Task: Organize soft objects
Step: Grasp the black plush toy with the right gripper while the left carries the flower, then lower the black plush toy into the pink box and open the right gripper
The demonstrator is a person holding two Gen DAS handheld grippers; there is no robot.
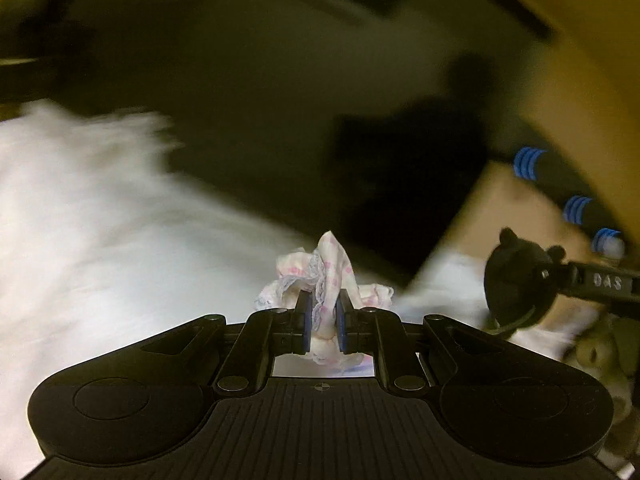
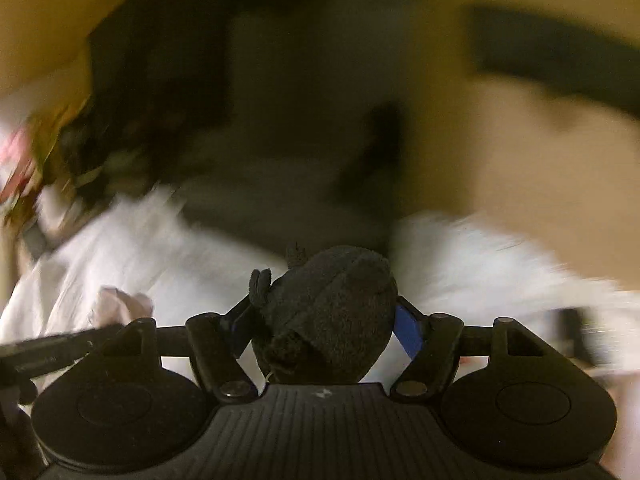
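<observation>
White bedding (image 1: 80,216) is blurring below while the left gripper (image 1: 323,322) is pinching a lacy pink-print cloth (image 1: 326,276) tightly and the right gripper (image 2: 326,334), at three o'clock, is clasping a black plush toy (image 2: 332,312), both items seemingly awaiting placement.

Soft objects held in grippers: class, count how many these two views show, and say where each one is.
2. A lacy cloth is pinched in the left gripper; a black plush toy sits between the right gripper's pads. Blur may hide others on the white bedding.
</observation>
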